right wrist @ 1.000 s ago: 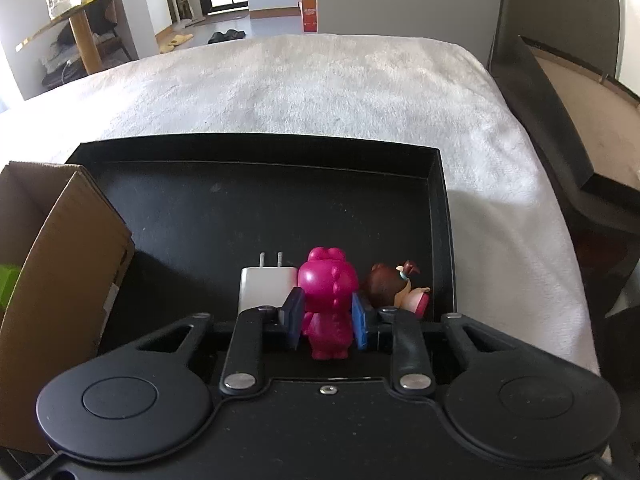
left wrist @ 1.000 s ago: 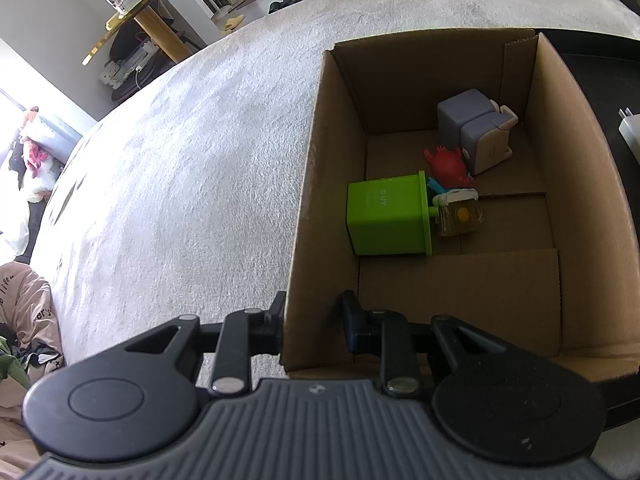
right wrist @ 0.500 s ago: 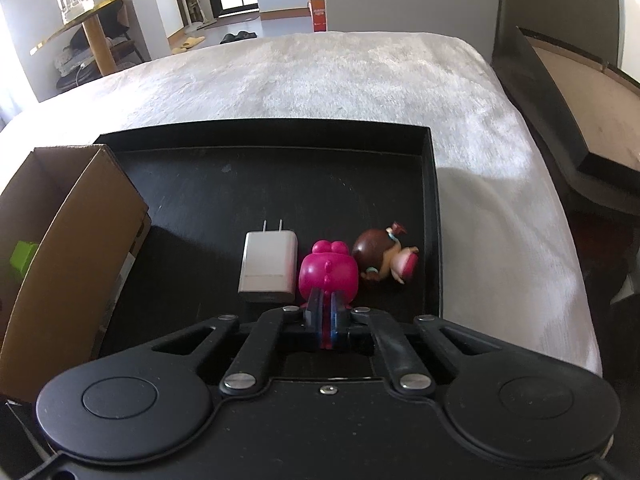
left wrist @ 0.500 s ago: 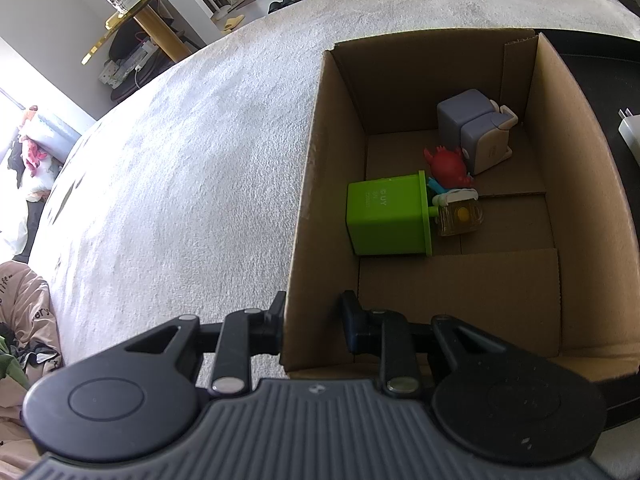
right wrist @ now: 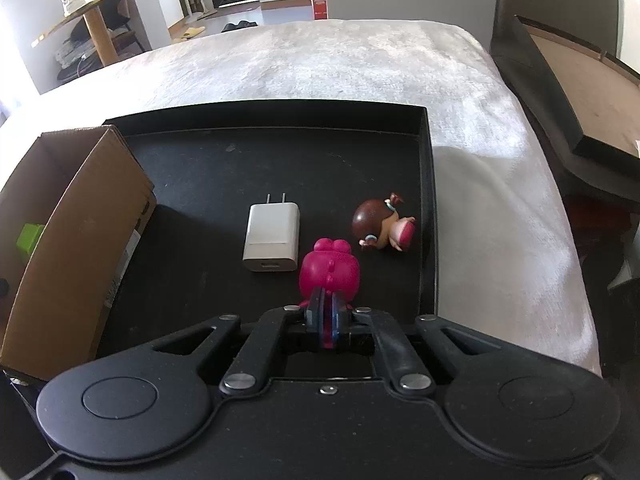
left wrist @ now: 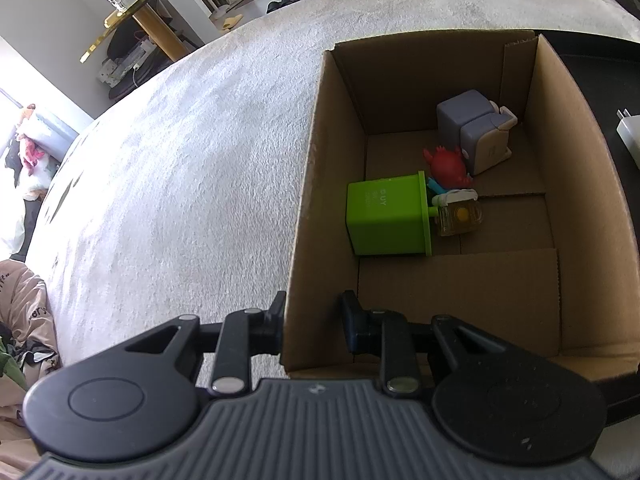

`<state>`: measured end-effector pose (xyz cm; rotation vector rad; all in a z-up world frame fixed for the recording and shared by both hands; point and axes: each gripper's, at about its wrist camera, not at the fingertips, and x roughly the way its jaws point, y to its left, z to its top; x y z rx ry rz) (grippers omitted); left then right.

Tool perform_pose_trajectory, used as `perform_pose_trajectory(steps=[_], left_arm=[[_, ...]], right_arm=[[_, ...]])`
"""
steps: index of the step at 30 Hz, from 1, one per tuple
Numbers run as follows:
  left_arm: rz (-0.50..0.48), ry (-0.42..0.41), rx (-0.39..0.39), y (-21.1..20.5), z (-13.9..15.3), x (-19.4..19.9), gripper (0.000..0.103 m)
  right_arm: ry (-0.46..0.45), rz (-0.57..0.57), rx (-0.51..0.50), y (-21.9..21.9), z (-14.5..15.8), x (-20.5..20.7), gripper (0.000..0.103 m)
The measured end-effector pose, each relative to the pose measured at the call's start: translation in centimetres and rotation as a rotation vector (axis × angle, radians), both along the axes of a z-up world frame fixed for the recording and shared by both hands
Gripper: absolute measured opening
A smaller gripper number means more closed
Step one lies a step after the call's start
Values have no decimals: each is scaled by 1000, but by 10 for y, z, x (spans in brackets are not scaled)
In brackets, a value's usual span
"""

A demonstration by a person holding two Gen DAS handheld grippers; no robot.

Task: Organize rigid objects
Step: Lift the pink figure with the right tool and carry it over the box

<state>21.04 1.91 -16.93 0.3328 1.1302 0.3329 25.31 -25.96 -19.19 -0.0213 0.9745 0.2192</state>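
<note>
My right gripper is shut on a magenta toy figure and holds it above the black tray. On the tray lie a white charger and a brown-haired doll. My left gripper straddles the near-left corner of the cardboard box, one finger outside, one inside, jaws apart. In the box are a green cube, a red toy, a grey-white block toy and a small clear piece with a yellow dot.
The box stands at the tray's left end, on a white fuzzy cover. A dark lid lies off to the right. A gold-edged table with a glass jar stands far back.
My right gripper closed on the magenta figure and rose and pulled back with it; the charger and doll now sit farther away. The left gripper has not moved.
</note>
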Motion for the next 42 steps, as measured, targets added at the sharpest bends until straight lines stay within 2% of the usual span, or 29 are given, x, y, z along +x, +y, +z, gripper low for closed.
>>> perform_pose_trajectory(steps=[4, 16, 20, 26, 42], left_arm=[[0, -2, -2, 0, 1, 0, 26], [3, -6, -17, 3, 2, -1, 26], [2, -7, -25, 5, 2, -2, 26], [8, -13, -44, 8, 5, -3, 25], [17, -24, -65, 11, 7, -3, 24]], right_arm=[[8, 5, -19, 5, -2, 6, 16], [3, 18, -40, 9, -4, 9, 17], [20, 12, -46, 13, -8, 16, 24], [10, 0, -50, 14, -6, 12, 22], [-72, 33, -36, 29, 38, -11, 21]])
